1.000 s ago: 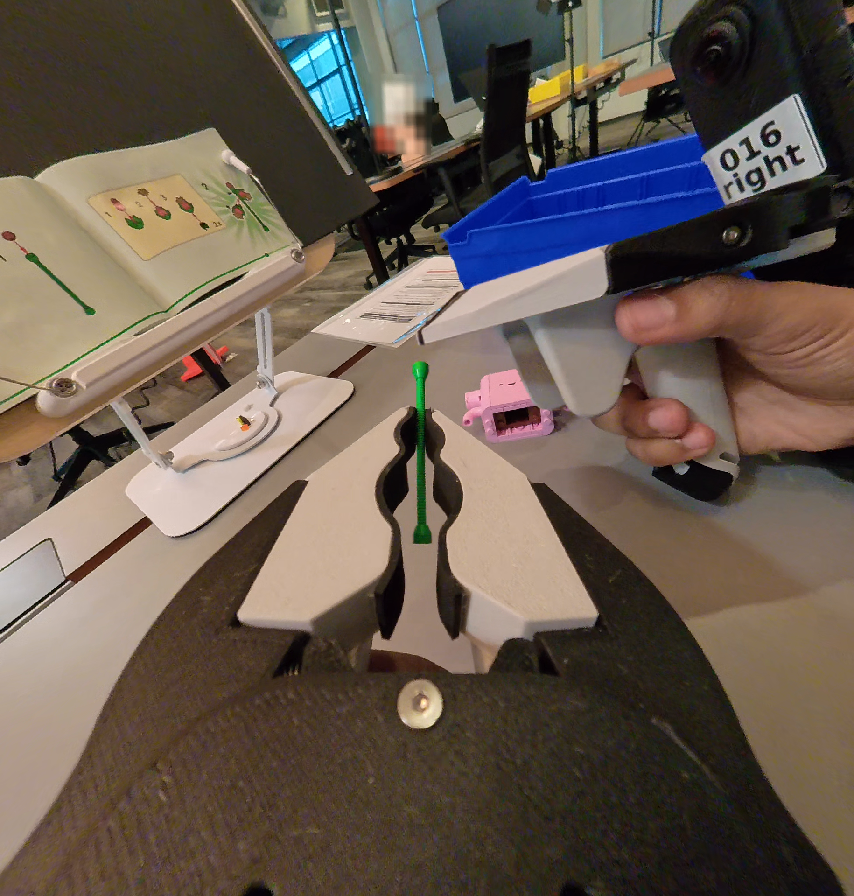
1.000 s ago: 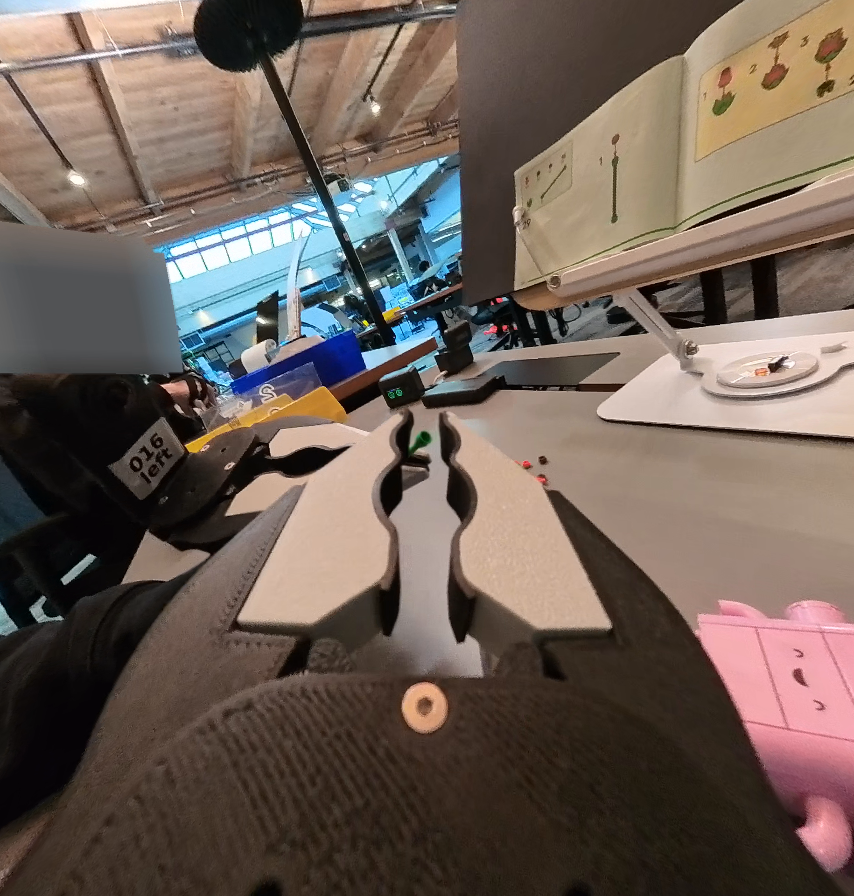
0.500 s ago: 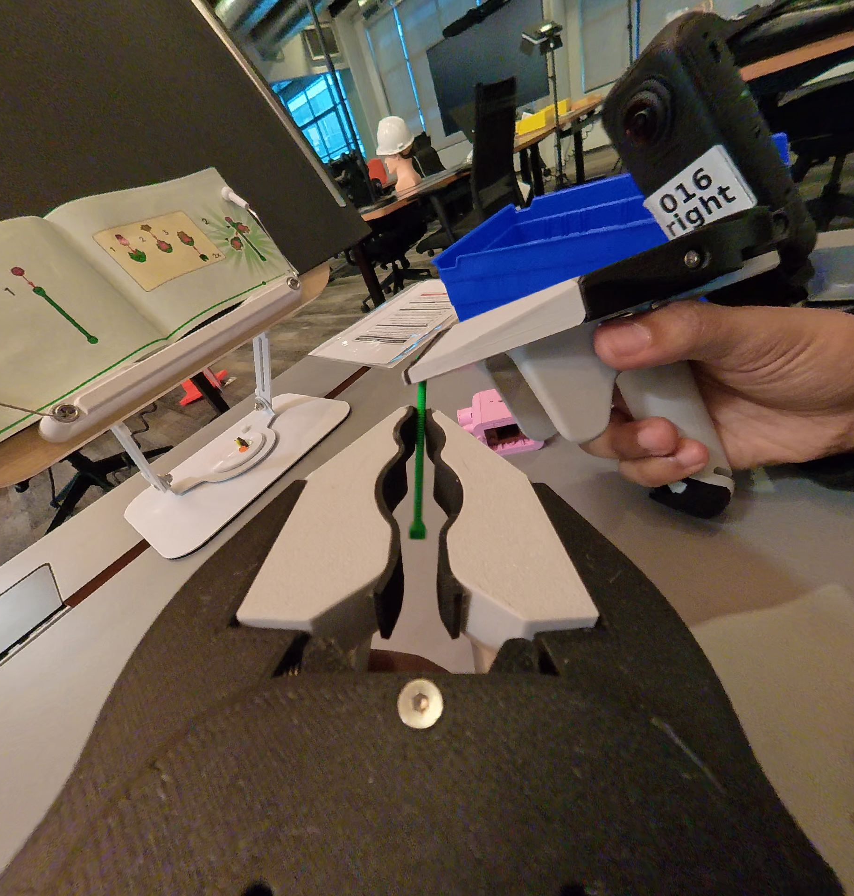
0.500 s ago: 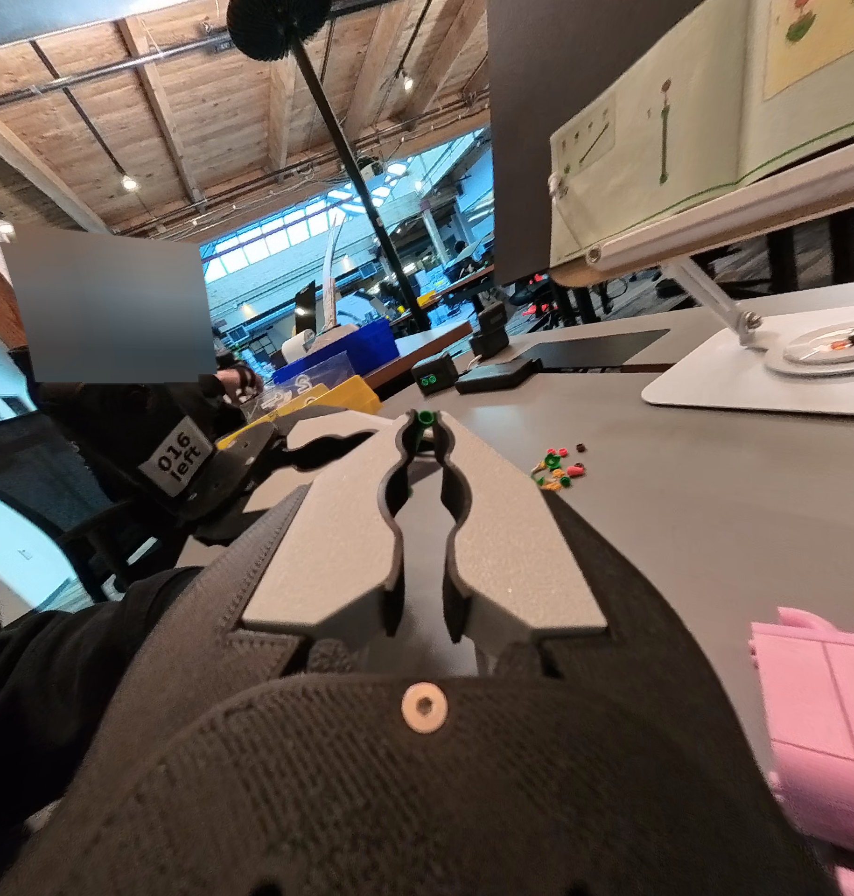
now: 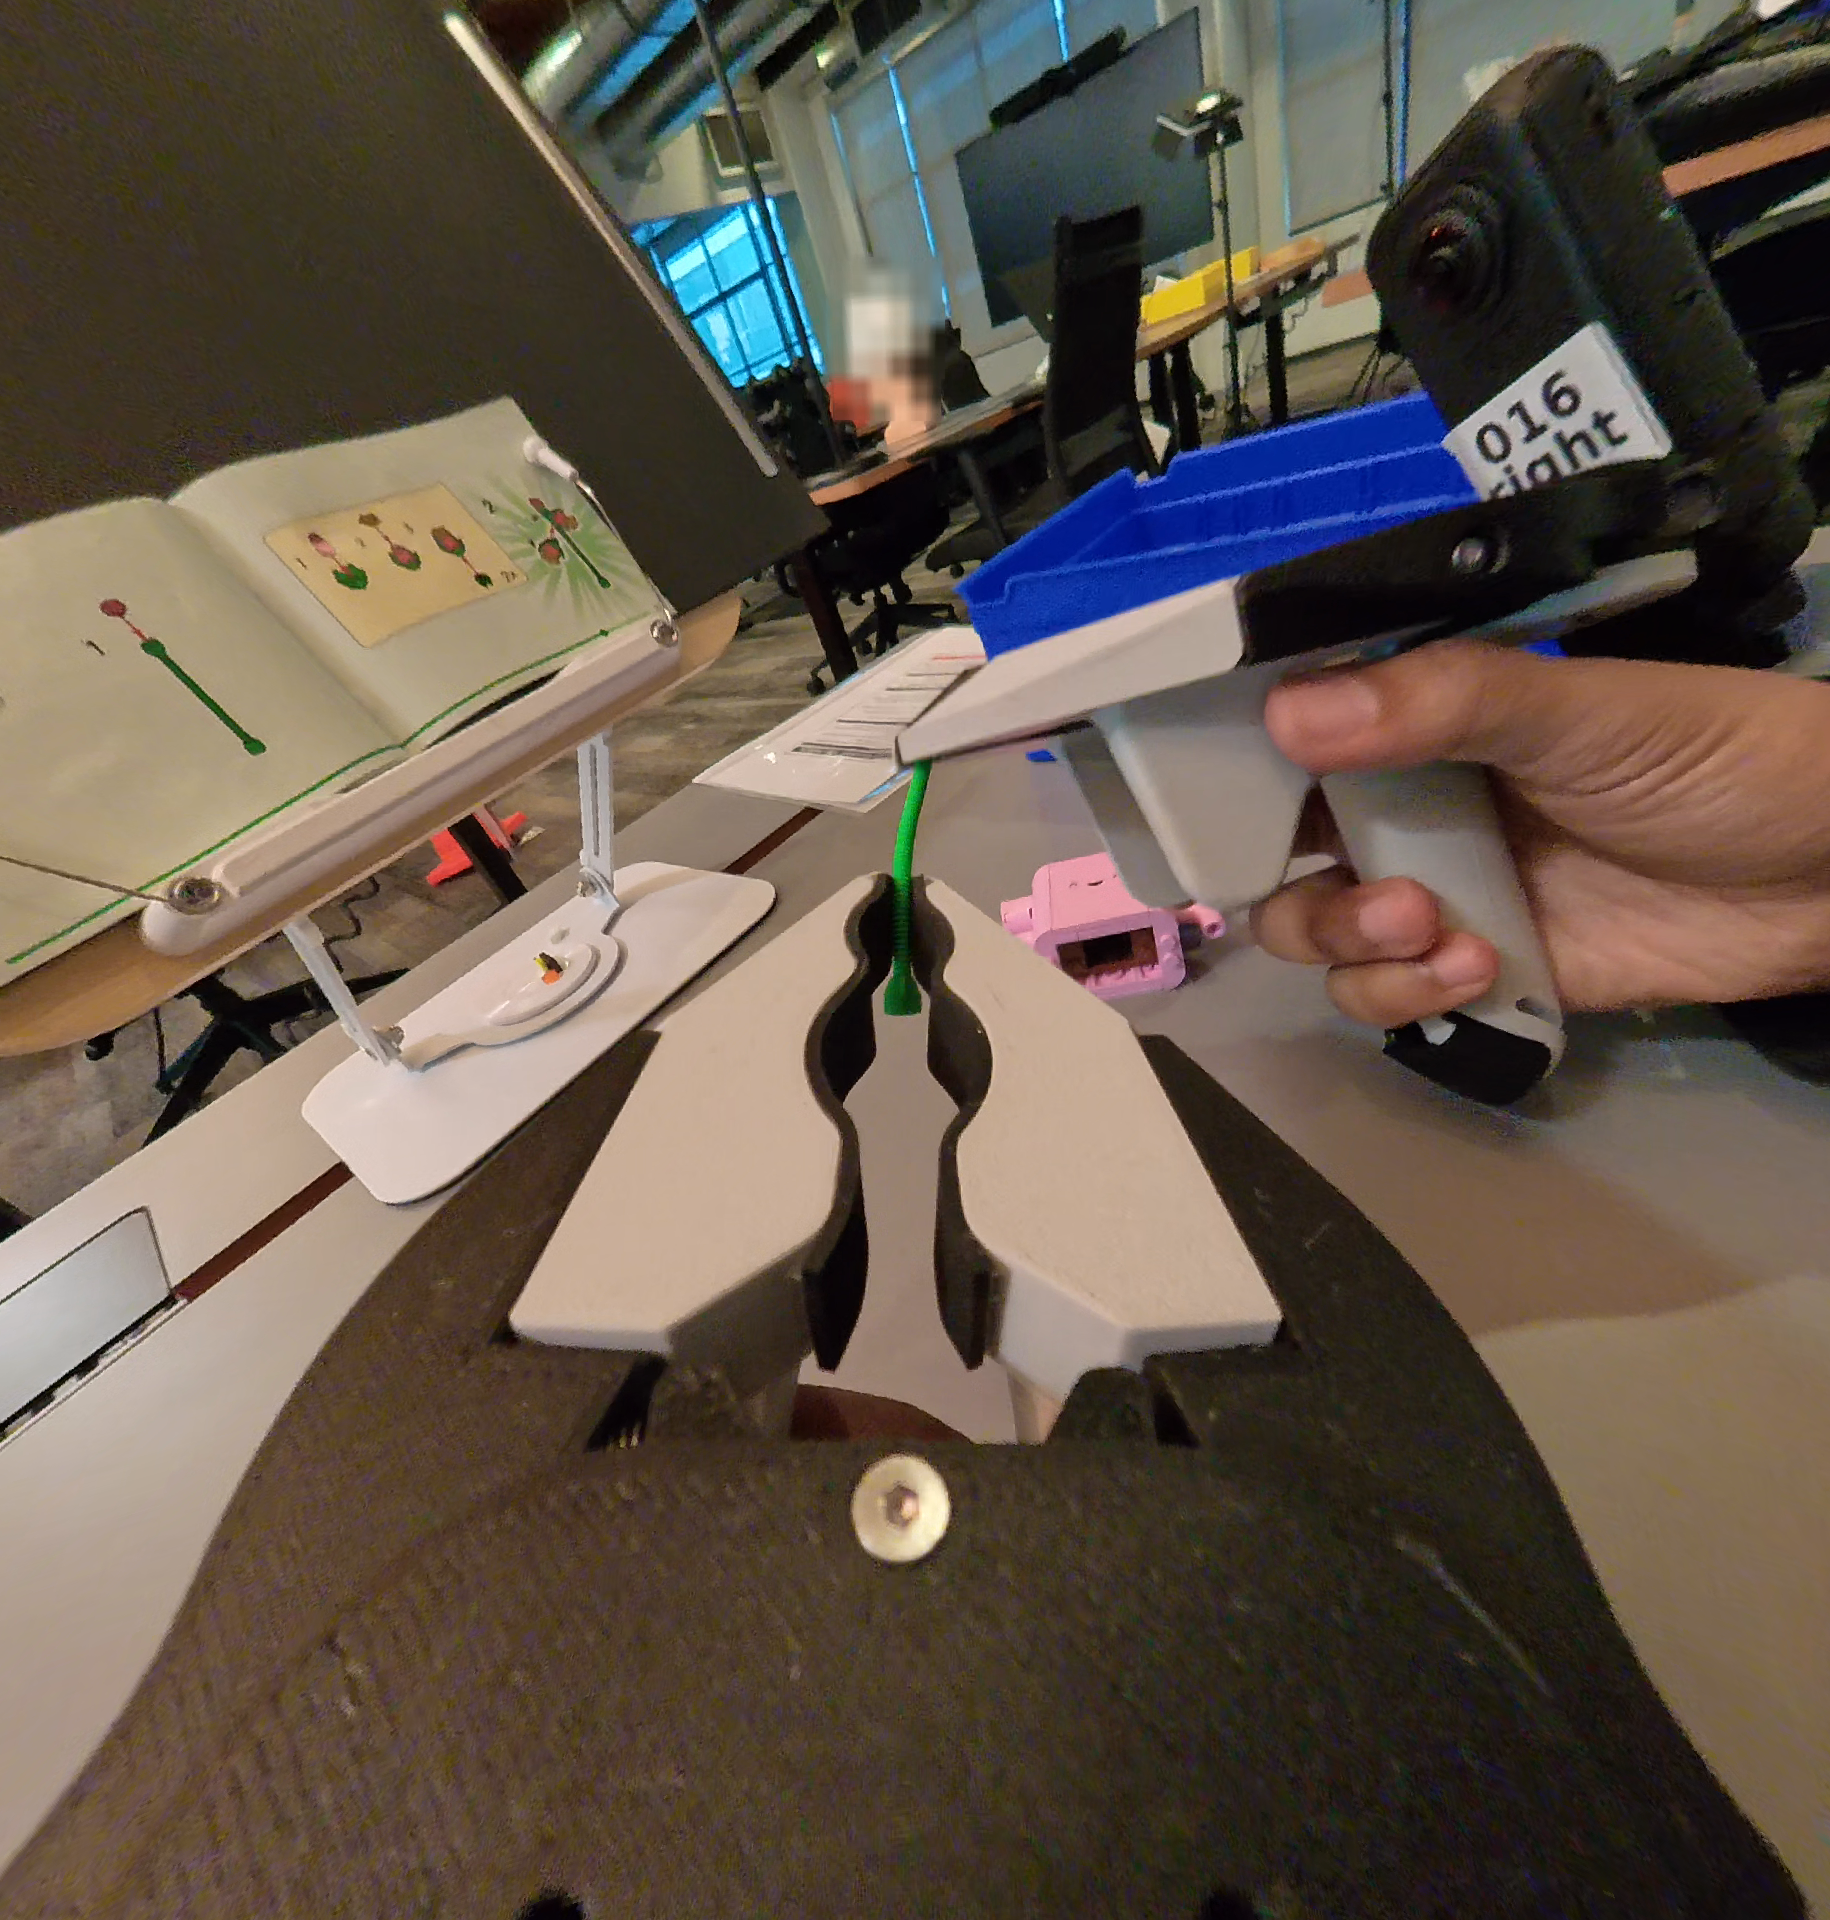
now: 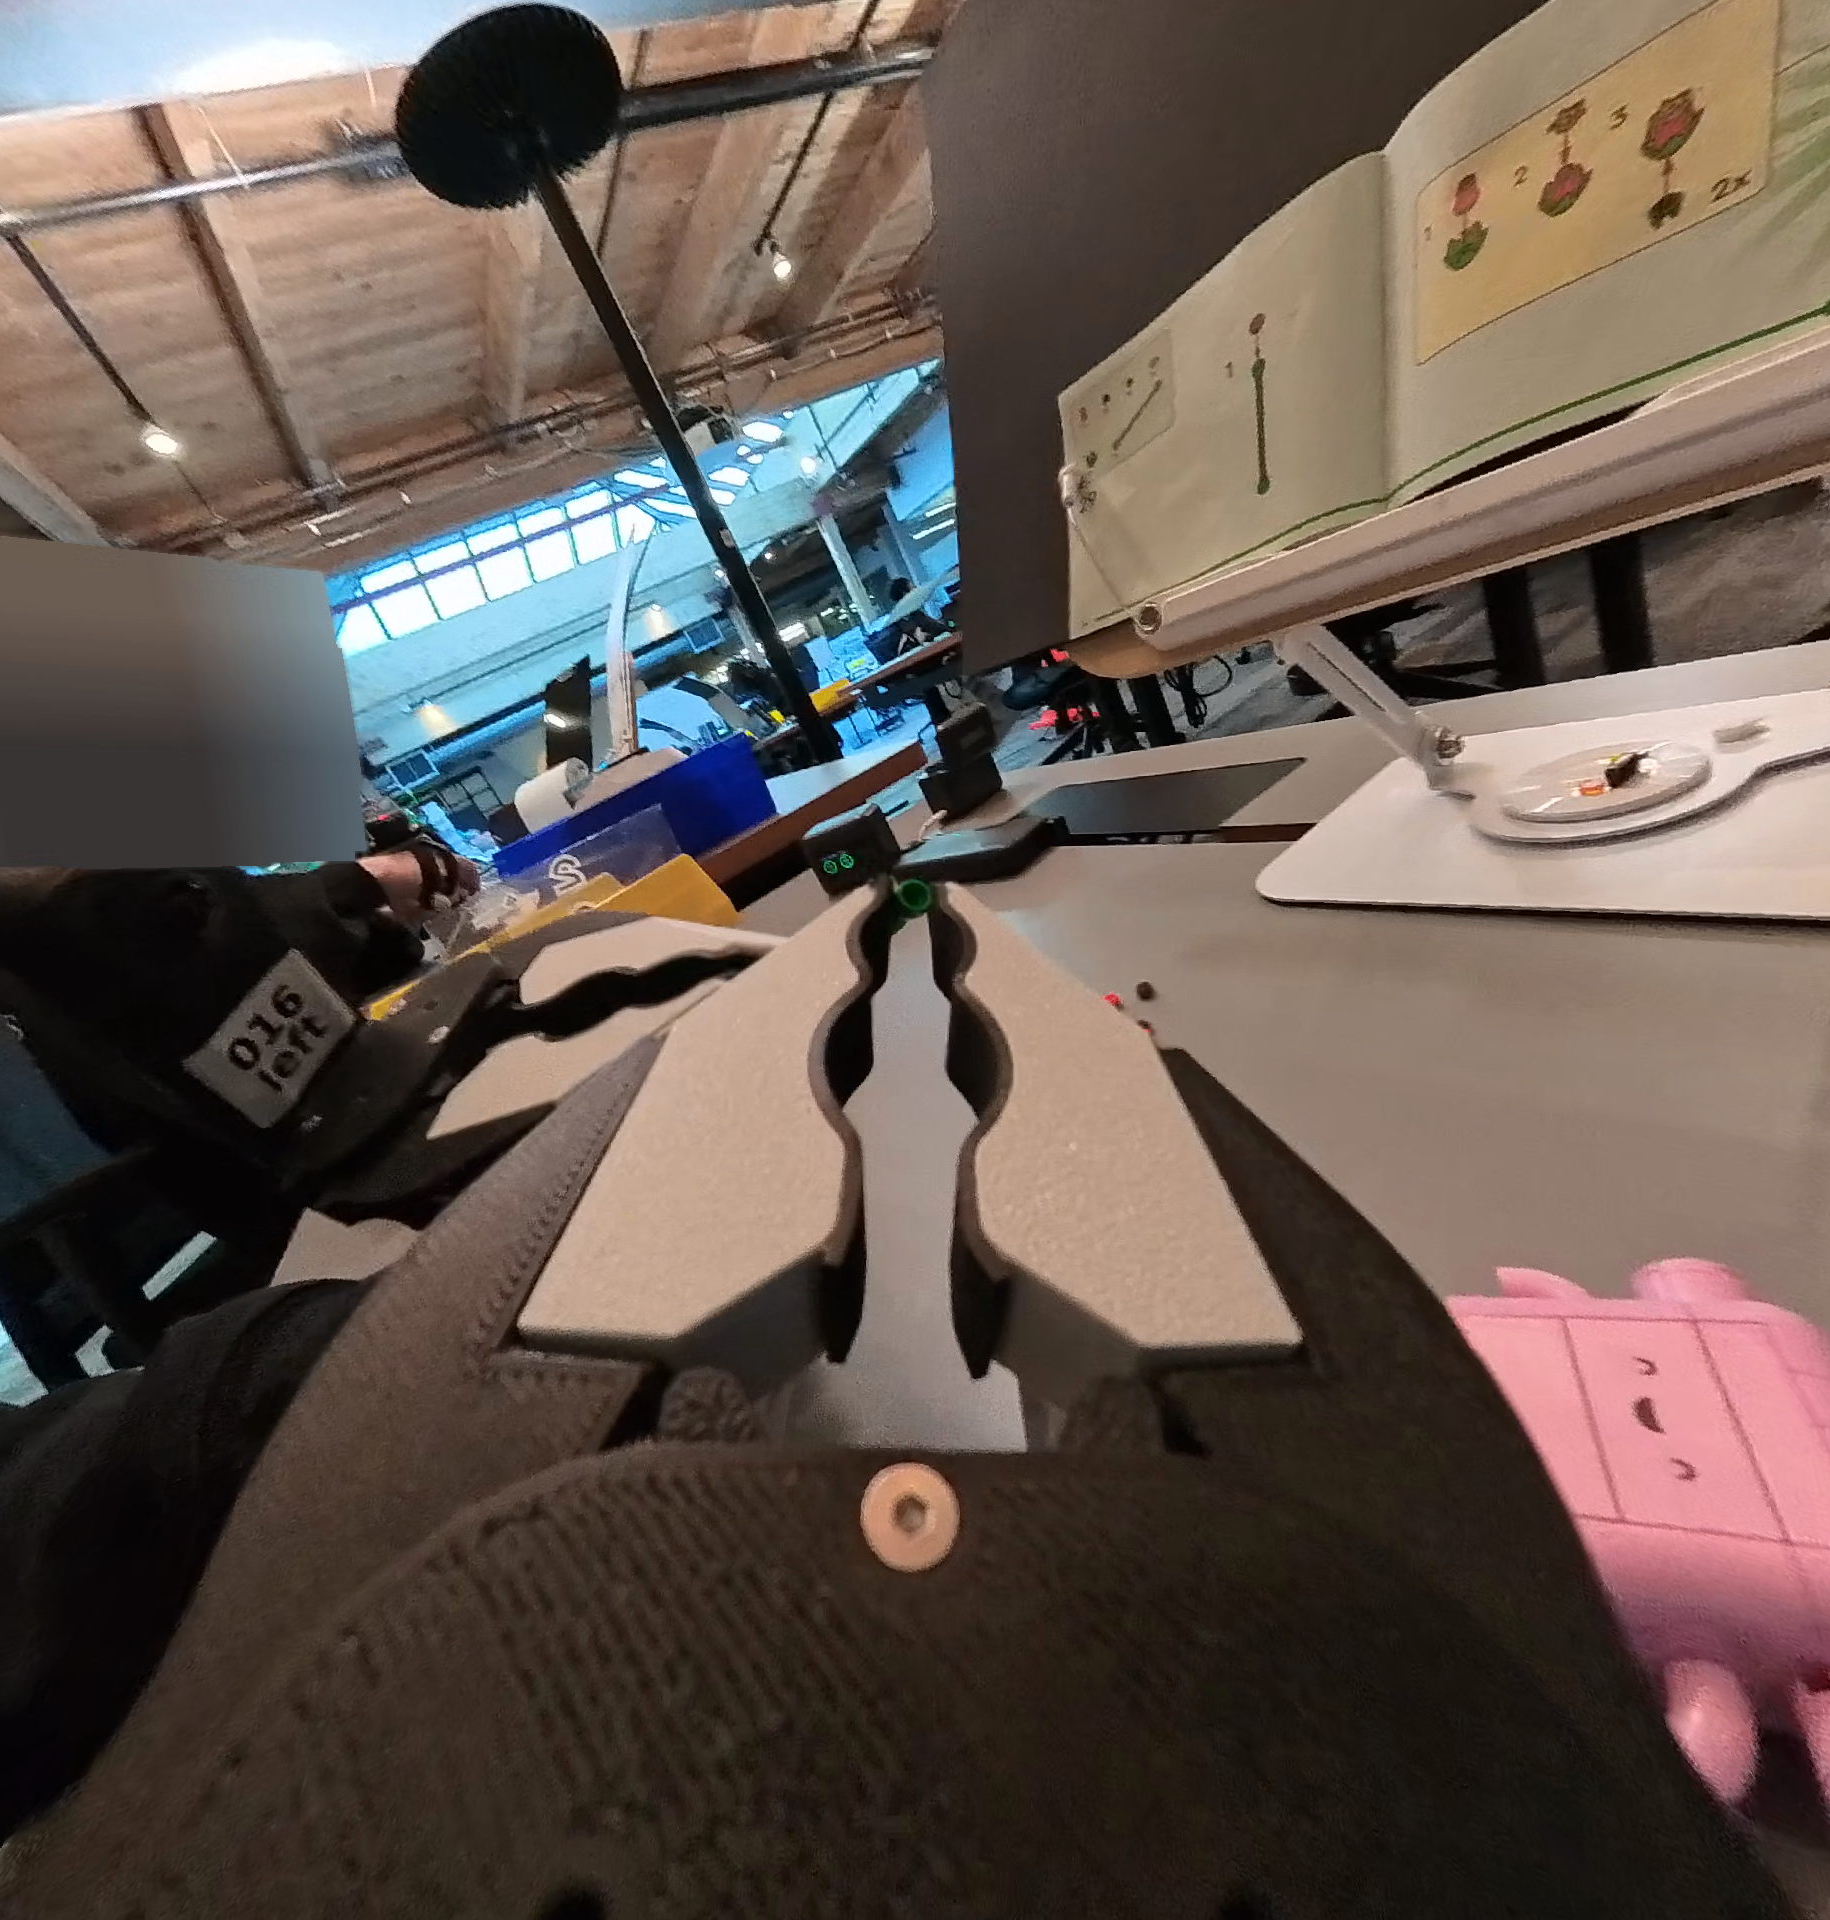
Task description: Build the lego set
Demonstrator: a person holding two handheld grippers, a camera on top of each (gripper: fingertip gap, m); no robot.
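Observation:
A thin green stem (image 5: 903, 883) stands between the tips of my left gripper (image 5: 903, 899), which is shut on it. The stem bends slightly to the right toward its top. My right gripper (image 6: 906, 906) is shut on the stem's top end (image 6: 911, 894); in the left wrist view it comes in from the right, held by a hand, with its tips (image 5: 916, 750) on the stem's top. My left gripper (image 6: 578, 987) shows at the left in the right wrist view. A pink brick figure (image 5: 1108, 925) lies on the table behind the stem, and also shows in the right wrist view (image 6: 1659, 1434).
An open instruction book (image 5: 267, 644) rests on a white stand (image 5: 537, 1008) at the left. A blue bin (image 5: 1233, 520) and a paper sheet (image 5: 869, 717) lie behind. Small loose pieces (image 6: 1129, 1003) sit on the grey table (image 6: 1410, 1091). The tips of both grippers are at nearly the same place.
My right gripper moved in over the stem and shut on its top end. The stem, straight before, now bends and sits farther out toward my left fingertips.

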